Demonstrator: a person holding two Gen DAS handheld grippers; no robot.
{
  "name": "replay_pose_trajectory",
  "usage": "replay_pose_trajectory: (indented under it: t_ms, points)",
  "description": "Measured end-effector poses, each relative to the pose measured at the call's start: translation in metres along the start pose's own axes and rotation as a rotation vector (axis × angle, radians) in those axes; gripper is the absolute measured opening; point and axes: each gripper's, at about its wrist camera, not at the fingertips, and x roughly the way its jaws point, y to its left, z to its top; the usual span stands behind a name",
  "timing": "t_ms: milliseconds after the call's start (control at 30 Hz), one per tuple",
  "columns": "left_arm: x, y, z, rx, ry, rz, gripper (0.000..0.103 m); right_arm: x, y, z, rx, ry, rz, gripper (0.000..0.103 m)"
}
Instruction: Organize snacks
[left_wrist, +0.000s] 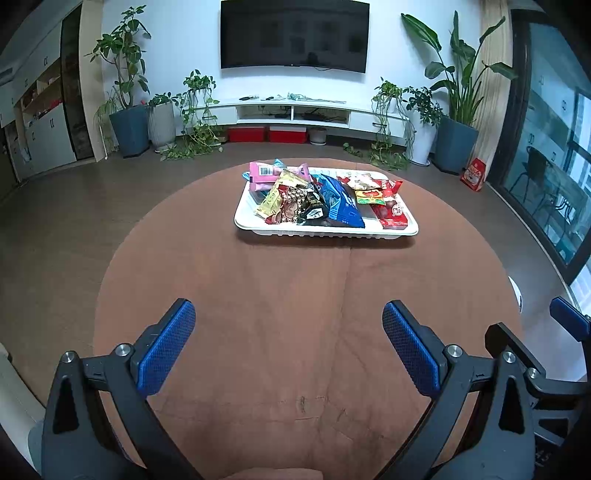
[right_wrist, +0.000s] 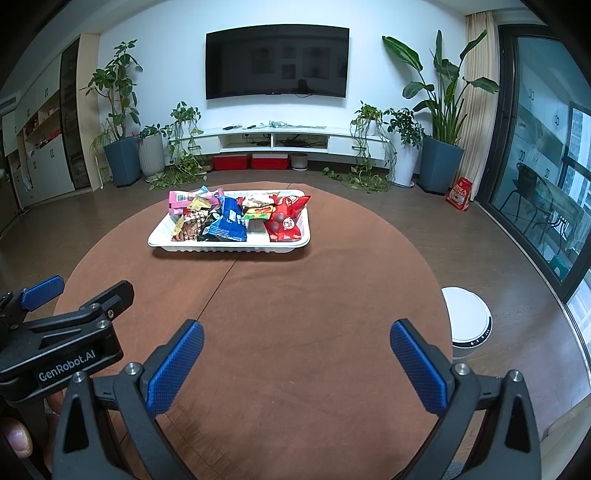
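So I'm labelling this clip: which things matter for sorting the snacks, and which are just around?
For the job:
white tray
blue packet
red packet
pink packet
left tongs, open
right tongs, open

Just around:
round brown table
television
potted plants
white robot vacuum

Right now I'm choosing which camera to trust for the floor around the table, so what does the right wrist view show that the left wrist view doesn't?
Only the right wrist view shows the whole white round device on the floor beside the table, and a fingertip at the lower left edge; the left view catches only a sliver of the device. Only the left wrist view shows its own open left gripper head-on. Both show the white tray of snack packets on the brown round table, the blue packet, the red packet and the open right gripper.
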Motion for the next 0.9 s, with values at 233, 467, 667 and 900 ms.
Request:
replay_pose_trajectory:
  t_ms: [233,467,667,900]
  points:
    - [0.0000,0.0001,-0.0005,0.000,0.001,-0.002,0.103,0.0001,0.0003,-0.0007,-0.002,0.000,0.000,0.103]
    - [0.0020,0.0023,-0.0024,-0.005,0.004,0.005,0.103,-0.0003,0.0003,-0.0002,-0.001,0.002,0.000,0.103]
    - [0.0035,0.0027,-0.0029,-0.004,0.006,0.004,0.103,-0.0005,0.0001,0.0001,0.000,0.002,0.000,0.103]
    - [0.0041,0.0024,-0.0034,-0.005,0.010,0.001,0.103,-0.0008,0.0000,0.0002,0.000,0.002,0.001,0.103]
